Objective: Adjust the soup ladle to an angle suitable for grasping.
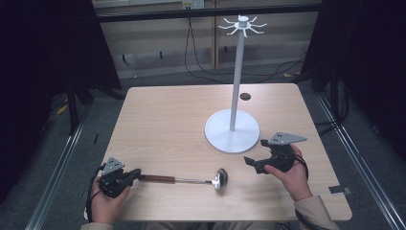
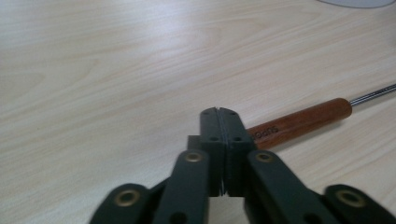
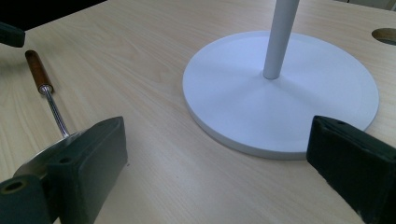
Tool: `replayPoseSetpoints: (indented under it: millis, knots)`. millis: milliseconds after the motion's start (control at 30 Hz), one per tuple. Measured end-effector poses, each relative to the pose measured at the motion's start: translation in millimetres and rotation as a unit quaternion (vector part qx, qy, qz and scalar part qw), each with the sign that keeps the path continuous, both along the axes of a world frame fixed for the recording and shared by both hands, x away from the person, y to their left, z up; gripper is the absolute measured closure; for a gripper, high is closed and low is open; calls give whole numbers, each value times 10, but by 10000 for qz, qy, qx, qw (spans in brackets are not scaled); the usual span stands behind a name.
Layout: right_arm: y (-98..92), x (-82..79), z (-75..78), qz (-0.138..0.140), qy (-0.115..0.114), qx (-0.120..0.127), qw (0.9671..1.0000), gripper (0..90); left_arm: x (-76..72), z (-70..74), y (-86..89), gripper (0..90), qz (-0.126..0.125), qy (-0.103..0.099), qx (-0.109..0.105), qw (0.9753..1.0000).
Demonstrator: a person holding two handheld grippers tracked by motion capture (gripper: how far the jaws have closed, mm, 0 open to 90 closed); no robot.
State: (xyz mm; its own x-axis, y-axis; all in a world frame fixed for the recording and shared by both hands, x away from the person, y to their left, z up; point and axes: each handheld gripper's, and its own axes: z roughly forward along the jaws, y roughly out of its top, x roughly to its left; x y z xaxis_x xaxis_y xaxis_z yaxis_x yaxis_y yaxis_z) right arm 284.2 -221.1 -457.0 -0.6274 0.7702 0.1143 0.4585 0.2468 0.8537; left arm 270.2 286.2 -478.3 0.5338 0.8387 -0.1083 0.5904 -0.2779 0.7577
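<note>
A ladle (image 1: 191, 180) lies along the table's front, with its wooden handle (image 2: 303, 121) to the left and its steel bowl (image 1: 220, 179) to the right. My left gripper (image 1: 138, 173) rests at the handle's end. Its jaws are shut flat on each other (image 2: 218, 116) with nothing between them, and they hide the handle's tip. My right gripper (image 1: 256, 152) hovers right of the bowl, beside the stand's base. It is wide open (image 3: 219, 154) and empty. In the right gripper view its left jaw covers part of the ladle's bowl (image 3: 44, 158).
A white stand (image 1: 237, 81) with a round base (image 3: 299, 112) and a ring of hooks (image 1: 242, 25) on top rises at the table's middle right. A dark cable hole (image 1: 245, 96) sits behind it. Bare wood (image 1: 163, 124) spreads left of the stand.
</note>
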Motion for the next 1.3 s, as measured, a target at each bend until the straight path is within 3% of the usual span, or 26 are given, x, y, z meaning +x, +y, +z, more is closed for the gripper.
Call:
replayPoseSetpoints:
  millis: [233, 267, 467, 633, 833, 967, 1100, 1300]
  knots:
    - [9, -4, 7, 44, -29, -18, 10000, 49, 0, -42, 104, 900, 125, 81, 130, 9998]
    - [10, -2, 5, 55, -33, -16, 10000, 49, 4, -60, 120, 900, 157, 111, 236, 9995]
    - [15, -5, 12, 56, -39, -20, 10000, 49, 32, -118, 139, 900, 187, 211, 177, 9994]
    - [6, -3, 15, 32, -48, -12, 10000, 49, 46, -147, 96, 900, 75, 268, 216, 9994]
    - [3, -9, 20, 33, -58, -11, 10000, 49, 41, -155, 42, 900, -50, 339, 48, 9994]
    - [4, -7, 23, 38, -57, -18, 10000, 49, 47, -170, -74, 900, -262, 387, -46, 9989]
    - [-12, -9, 30, 24, -74, -4, 10000, 49, 43, -151, -176, 900, -344, 336, 21, 9988]
    - [-59, -28, 25, -33, -82, 14, 10000, 49, 76, -102, -56, 900, -80, 174, -32, 9998]
